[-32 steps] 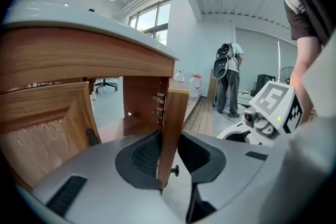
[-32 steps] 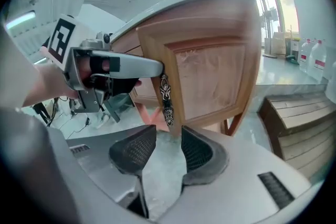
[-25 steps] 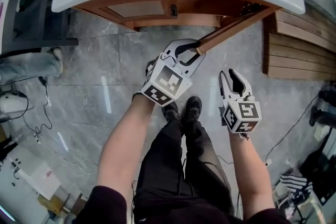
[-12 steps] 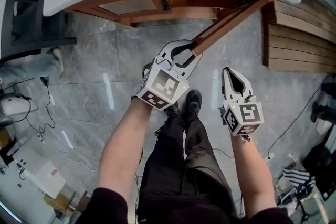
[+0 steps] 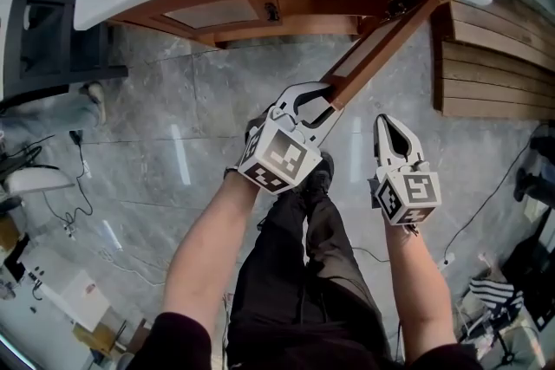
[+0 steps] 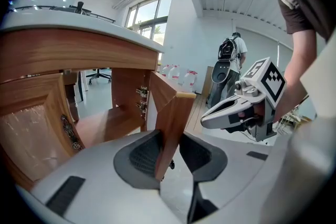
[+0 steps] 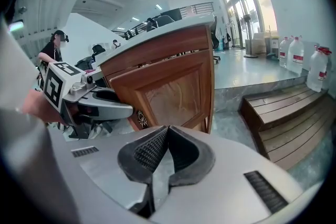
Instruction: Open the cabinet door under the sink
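Cabinet interior showed only hinges. Brown wood door stood wide open, its edge between my left gripper's just-opening jaws. My right gripper was closed, empty.

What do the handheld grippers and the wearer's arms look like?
Both the left gripper and right gripper have light grey curved shells, dark ribbed pads, and a cube with black-and-white square markers. Arms bare below short dark sleeves.
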Demonstrator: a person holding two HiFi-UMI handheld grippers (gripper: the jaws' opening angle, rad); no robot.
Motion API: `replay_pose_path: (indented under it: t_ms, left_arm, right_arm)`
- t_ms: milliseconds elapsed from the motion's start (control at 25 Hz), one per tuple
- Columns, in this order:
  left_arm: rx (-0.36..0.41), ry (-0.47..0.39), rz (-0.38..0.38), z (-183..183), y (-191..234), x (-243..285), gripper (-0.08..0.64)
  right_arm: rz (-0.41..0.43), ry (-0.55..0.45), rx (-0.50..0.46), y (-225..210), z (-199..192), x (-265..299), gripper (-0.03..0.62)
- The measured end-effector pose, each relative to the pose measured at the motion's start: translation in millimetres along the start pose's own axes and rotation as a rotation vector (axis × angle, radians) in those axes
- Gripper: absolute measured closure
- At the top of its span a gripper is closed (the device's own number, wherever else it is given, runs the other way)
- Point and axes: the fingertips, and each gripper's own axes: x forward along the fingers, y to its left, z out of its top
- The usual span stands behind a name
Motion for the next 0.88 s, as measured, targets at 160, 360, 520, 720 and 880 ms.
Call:
replay_pose_path:
  t_ms: [160, 360, 520, 720, 880]
  left_arm:
    - [-0.009, 0.0, -0.024, -0.7, -21.4, 6.3, 0.43]
    - [0.002, 0.029, -0.055, 0.8, -43.3, 15.1, 0.42]
    - [0.026, 0.043, -0.109, 3.6, -72.3, 28.6, 0.416]
    - [0.068, 0.05, -0.172, 11.8, -106.9, 55.8, 0.42]
    - [0.104, 0.065, -0.209, 14.2, -127.0, 69.4, 0.463]
  right_arm:
    - [-0.024, 0.004, 0.015, -7.4, -8.0, -14.8, 0.577]
    - [-0.057, -0.005, 0.033, -20.5, -14.2, -35.8, 0.577]
    - [-0.092, -0.017, 0.056, -33.9, -19.5, -51.1, 0.575]
    - [-0.117, -0.016, 0.073, -52.7, -28.2, -66.8, 0.576]
    - [-0.144, -0.012, 0.094, -67.4, -36.3, -82.0, 0.575]
